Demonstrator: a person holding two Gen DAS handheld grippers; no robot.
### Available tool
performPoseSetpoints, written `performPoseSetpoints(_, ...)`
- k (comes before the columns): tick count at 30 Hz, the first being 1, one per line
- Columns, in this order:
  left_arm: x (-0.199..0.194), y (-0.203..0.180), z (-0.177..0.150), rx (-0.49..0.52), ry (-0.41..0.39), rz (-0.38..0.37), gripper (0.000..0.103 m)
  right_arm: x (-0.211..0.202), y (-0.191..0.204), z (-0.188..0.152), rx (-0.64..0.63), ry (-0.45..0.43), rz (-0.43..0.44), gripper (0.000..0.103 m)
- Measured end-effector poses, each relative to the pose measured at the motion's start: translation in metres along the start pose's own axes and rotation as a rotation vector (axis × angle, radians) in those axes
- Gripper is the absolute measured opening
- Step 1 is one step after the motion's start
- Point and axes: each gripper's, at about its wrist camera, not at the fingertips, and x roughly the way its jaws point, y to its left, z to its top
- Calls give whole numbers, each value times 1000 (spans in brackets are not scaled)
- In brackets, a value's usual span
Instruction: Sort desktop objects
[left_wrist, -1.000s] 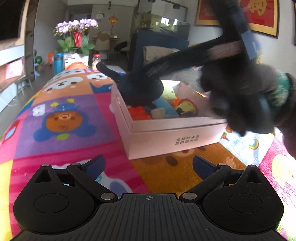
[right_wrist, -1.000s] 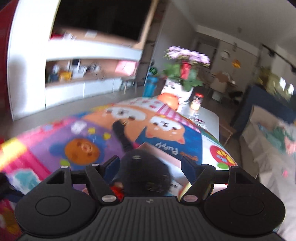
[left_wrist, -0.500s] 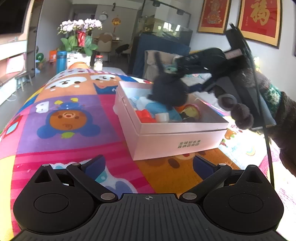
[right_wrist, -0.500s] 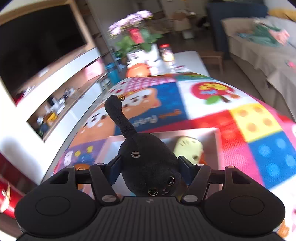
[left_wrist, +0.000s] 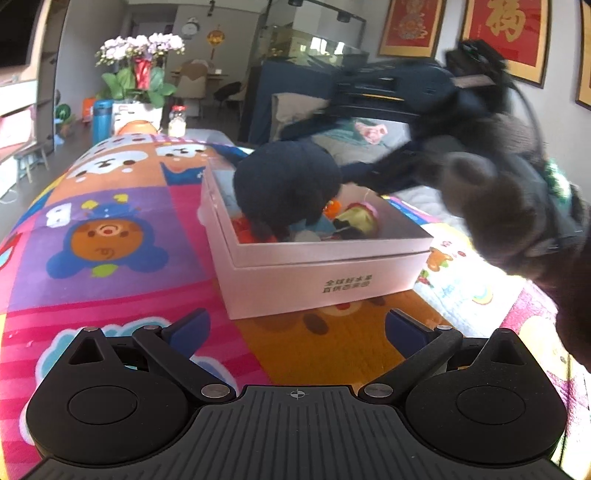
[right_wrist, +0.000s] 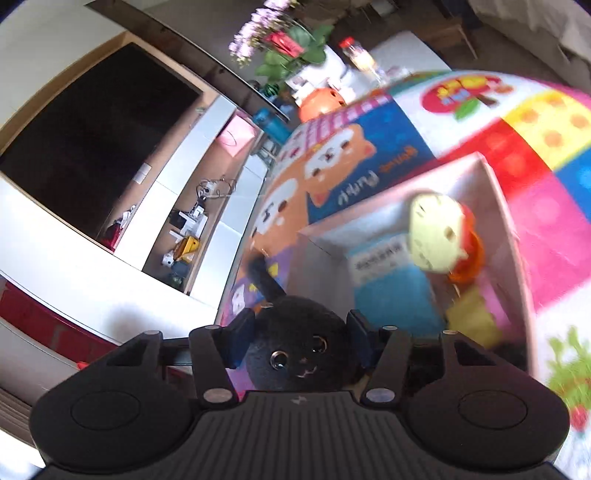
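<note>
**Lowering the black plush cat into the pink box**

Left wrist view. Your left gripper hangs with its jaws spread and nothing between them, over the cartoon play mat just short of the box's near wall. The pink box sits on the mat with its printed side toward you. The black plush cat is over the box's far-left corner, its lower part already below the rim and apparently among the toys inside (contact with them cannot be confirmed; the frame is blurred there). The right gripper reaches in from the right, carried by a dark-gloved hand.

Right wrist view. The right gripper is pinching the black plush cat by the sides of its head, face toward the camera, tail pointing away over the box's edge. Its jaws have just been closing, with the cat between them. Inside the box lie a blue carton and a yellow-green plush toy with orange beneath it.

Advice:
- Lower until the cat rests on the contents before you open.
- Aim for the free floor beside the blue carton.
- Tuck the tail inside the wall (it looks likely to drape outside).
- Keep the left gripper clear, near the box's front wall.
</note>
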Motion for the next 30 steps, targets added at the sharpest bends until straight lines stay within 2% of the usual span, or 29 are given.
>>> performPoseSetpoints(2, 0, 1, 0, -1, 3, 13, 103, 8, 10, 2, -76, -54, -64, 56)
performPoseSetpoints(5, 0, 5, 0, -12, 7, 38, 103, 11, 30, -2, -224, -164, -249, 56)
performPoseSetpoints(7, 0, 9, 0, -24, 12, 56, 103, 7, 33, -8, -302, -202, -329, 58)
performPoseSetpoints(9, 3, 11, 0, -33, 23, 80, 103, -4, 30, -15, -328, -218, -353, 70)
performPoseSetpoints(12, 6, 10, 0, -37, 41, 122, 103, -34, 22, -32, -339, -243, -352, 76)
performPoseSetpoints(13, 7, 7, -1, -35, 46, 131, 103, -45, 21, -41, -353, -263, -359, 80)
performPoseSetpoints(15, 7, 3, -3, -35, 52, 141, 103, -69, 18, -65, -386, -305, -377, 96)
performPoseSetpoints(17, 9, -2, -7, -37, 58, 164, 103, -90, 16, -93, -409, -328, -390, 103)
performPoseSetpoints(21, 17, -17, -17, -72, 56, 280, 103, -111, 8, -149, -436, -309, -462, 103)
performPoseSetpoints(24, 25, -28, -21, -65, 89, 343, 103, -107, 1, -181, -464, -262, -525, 103)
performPoseSetpoints(27, 31, -37, -23, -37, 92, 405, 103, -94, -5, -198, -508, -234, -607, 103)
performPoseSetpoints(30, 32, -37, -25, -47, 81, 424, 103, -81, -17, -187, -439, -150, -671, 103)
